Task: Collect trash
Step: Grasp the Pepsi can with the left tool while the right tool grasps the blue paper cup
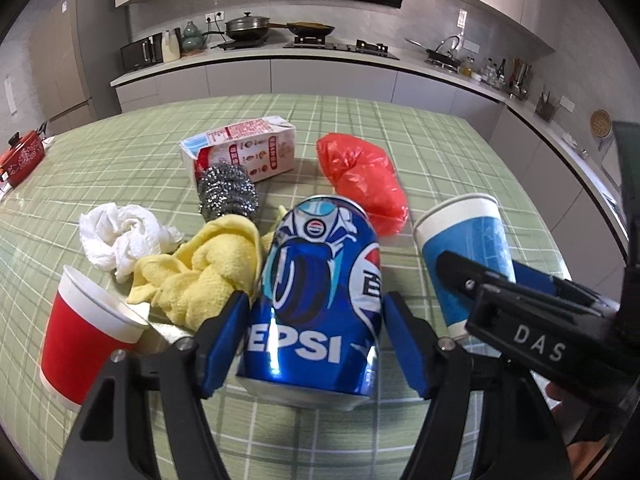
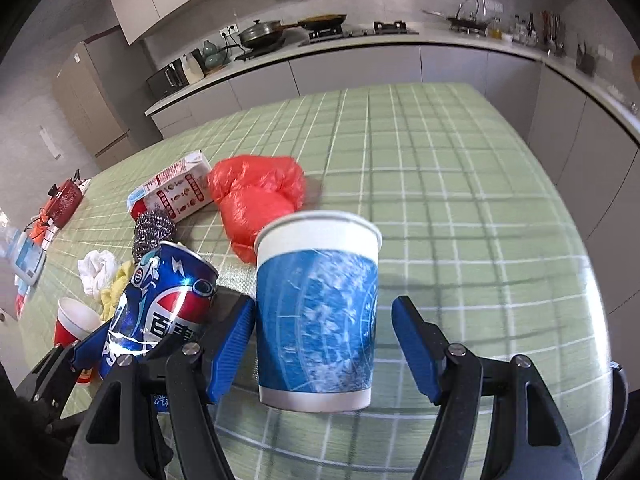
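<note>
On the green checked tablecloth [image 2: 460, 168], an upright Pepsi can [image 1: 320, 300] stands between the left gripper's [image 1: 316, 348] spread pads; an upright blue paper cup [image 2: 316, 320] stands between the right gripper's [image 2: 324, 348] spread pads, unclamped.

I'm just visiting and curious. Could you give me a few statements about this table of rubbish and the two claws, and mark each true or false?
1. The Pepsi can stands upright between the left claw fingers. True.
2. The blue paper cup lies on its side. False: it stands upright, between the right claw fingers.
3. The steel scourer sits right in front of the carton. True.
4. The plastic bag is green. False: it is red.
5. The red paper cup is stacked inside the blue one. False: they stand apart.
</note>
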Demonstrator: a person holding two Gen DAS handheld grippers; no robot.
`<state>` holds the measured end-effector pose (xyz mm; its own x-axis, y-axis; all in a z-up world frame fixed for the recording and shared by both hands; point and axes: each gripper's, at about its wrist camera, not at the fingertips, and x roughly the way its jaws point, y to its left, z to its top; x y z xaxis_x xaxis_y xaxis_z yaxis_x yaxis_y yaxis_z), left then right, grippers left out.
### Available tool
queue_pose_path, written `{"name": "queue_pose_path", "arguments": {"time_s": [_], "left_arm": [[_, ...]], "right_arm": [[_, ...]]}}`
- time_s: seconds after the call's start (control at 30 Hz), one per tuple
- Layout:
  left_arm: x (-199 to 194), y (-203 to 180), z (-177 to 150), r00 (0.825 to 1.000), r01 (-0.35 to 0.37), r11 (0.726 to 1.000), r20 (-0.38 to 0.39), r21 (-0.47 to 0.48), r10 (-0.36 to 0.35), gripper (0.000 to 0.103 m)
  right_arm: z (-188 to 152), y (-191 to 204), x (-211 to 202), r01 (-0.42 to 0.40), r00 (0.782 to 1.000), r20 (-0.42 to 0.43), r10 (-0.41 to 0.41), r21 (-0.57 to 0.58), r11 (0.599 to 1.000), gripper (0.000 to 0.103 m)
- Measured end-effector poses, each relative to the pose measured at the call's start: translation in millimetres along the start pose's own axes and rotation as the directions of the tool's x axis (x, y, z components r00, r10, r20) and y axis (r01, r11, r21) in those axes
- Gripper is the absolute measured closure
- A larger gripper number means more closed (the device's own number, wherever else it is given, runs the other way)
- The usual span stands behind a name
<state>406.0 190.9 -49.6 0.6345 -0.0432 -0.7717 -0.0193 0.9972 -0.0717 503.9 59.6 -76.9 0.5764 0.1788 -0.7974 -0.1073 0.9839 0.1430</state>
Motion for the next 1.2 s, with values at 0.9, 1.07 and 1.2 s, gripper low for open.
{"name": "queue_pose_path", "arguments": {"time_s": [0.9, 1.07, 1.2], "left_arm": [[3, -27, -3, 1.0, 0.028, 1.0, 0.005, -0.011, -0.028, 0.034], [3, -30, -7, 0.999, 0.041, 0.999, 0.019, 0.006, -0.041, 0.037], [-6, -29, -10, 0.997, 0.056, 0.998, 0.047, 0.002, -0.056, 0.038]], "right_arm": [[-24, -53, -35, 0.046, 0.998, 0.04, -0.049, 0.081, 0.996, 0.043], [-27, -63, -33, 0.038, 0.999, 0.022, -0.041, 0.097, 0.995, 0.041], [-28, -63, -35, 0.024, 0.999, 0.029, -0.026, 0.09, 0.996, 0.044]]}}
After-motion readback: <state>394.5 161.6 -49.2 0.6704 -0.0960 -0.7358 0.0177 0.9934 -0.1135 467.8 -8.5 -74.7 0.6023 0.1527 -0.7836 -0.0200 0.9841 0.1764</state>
